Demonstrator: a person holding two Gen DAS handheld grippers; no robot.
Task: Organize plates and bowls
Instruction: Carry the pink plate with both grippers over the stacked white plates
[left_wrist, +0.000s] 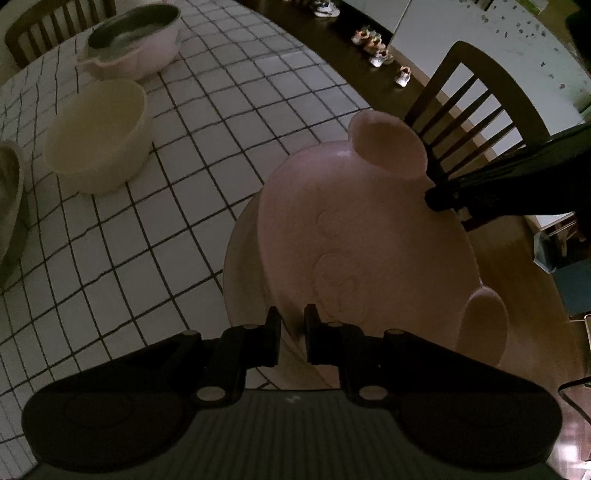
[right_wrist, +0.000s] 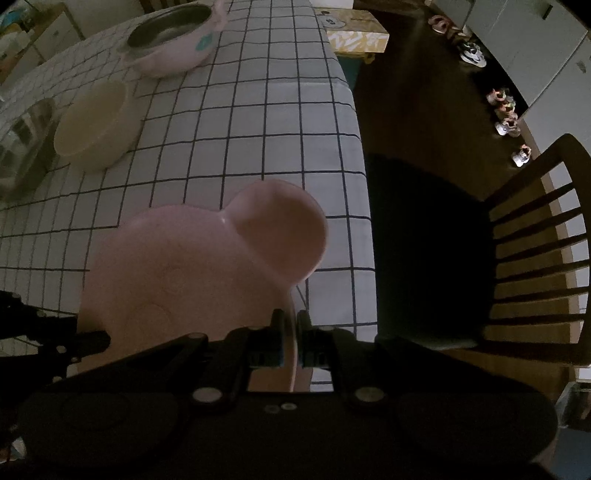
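At the far left edge of the tabletop (left_wrist: 207, 155) you have a metal bowl (right_wrist: 26, 144), only partly in view. Just right of it sits the cream bowl (left_wrist: 98, 136), upright and empty, and beyond that, at the far side, the pink bowl with a steel liner (left_wrist: 135, 40).

Nearer you, the pink plate with two round ears (left_wrist: 365, 236) is the thing in hand. It sits over the tabletop's right edge, apparently on a paler round plate (left_wrist: 240, 280) that shows along its left side (dim light makes that layering hard to confirm).

Your left gripper (left_wrist: 291, 332) has its fingers on either side of the near rim with a narrow gap between them; I cannot tell whether they are actually pinching it. Your right gripper (right_wrist: 290, 343) is closed on the plate's rim, which runs edge-on between its fingers just below one ear (right_wrist: 280, 229).

The plate looks like rigid moulded plastic or melamine: probably light and stiff, unlikely to shatter, but smooth enough to slip. The thin flat rim is the sensible hold. The ears are shallow, curved cups and would likely twist out of a pinch. Keep it level, since part of it overhangs the floor and the wooden chair (right_wrist: 535, 258) on the right.
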